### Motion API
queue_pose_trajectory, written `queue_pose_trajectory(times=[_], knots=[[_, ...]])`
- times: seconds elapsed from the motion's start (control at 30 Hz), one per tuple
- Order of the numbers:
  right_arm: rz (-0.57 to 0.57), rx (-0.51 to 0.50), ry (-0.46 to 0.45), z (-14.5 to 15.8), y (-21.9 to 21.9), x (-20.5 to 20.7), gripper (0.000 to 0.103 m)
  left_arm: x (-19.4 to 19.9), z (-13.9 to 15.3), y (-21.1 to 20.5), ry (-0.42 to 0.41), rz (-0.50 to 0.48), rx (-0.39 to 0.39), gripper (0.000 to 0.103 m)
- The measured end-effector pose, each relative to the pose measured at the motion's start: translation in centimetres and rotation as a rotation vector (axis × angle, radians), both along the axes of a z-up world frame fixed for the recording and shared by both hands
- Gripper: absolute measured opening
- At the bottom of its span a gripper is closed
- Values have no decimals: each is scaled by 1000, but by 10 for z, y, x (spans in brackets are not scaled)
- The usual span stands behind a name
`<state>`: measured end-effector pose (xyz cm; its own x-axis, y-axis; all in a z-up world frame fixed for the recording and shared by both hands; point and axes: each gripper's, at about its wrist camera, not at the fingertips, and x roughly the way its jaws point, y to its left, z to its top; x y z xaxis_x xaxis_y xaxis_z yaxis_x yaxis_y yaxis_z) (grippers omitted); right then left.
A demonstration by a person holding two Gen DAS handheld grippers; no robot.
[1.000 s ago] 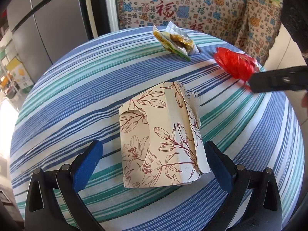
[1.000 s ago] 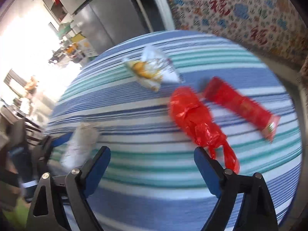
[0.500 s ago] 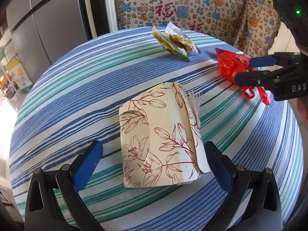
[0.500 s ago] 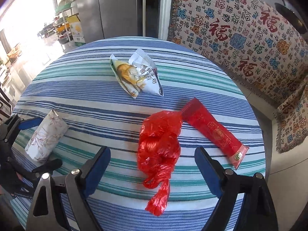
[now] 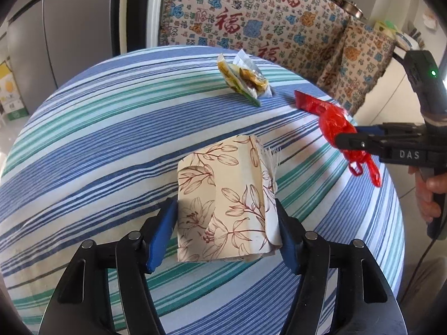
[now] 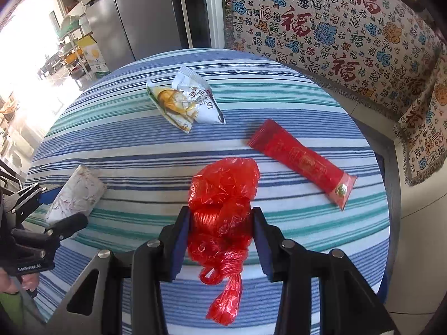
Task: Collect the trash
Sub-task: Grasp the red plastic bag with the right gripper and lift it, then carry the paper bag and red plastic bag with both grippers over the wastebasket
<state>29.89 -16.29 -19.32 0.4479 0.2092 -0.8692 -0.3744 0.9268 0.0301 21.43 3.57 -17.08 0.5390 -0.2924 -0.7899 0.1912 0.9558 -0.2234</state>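
A cream tissue pack with a brown flower print [image 5: 226,198] lies on the striped table; my left gripper [image 5: 226,226] is shut on its two sides. It also shows in the right wrist view [image 6: 76,194]. A knotted red plastic bag [image 6: 222,209] lies near the right edge; my right gripper [image 6: 220,231] is shut on it. The bag also shows in the left wrist view [image 5: 333,124], with the right gripper [image 5: 352,139] around it. A yellow-white snack wrapper [image 6: 187,103] and a long red packet [image 6: 301,162] lie further back.
The round table has a blue, green and white striped cloth [image 6: 139,145]. A sofa with a patterned cover [image 6: 335,28] stands behind it. A steel fridge [image 6: 139,19] stands at the back left. The table edge is close on the right [image 6: 385,223].
Both grippers have closed: the left onto the tissue pack, the right onto the red bag after moving in over it. The other trash has not moved.
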Motion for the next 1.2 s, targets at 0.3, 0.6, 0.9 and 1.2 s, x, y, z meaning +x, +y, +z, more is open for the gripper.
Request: queue_pose_trajectory(times=[0.3,0.6,0.9,1.2], knots=[[-1,17,-18,-2,-28,-55,43,-12,6,-24,-30,-57,-13,67],[-77,92,-45,-4,-72,-87,43,-30,6,-61,-65,-132,-14,67],[-148,153,-61,-2,-124,-98,44,-42,12,-96,-68,-162,-6,67],[-266,188,-100,9,-198,-105,44,-50,34,-159,-81,-244,-38,67]])
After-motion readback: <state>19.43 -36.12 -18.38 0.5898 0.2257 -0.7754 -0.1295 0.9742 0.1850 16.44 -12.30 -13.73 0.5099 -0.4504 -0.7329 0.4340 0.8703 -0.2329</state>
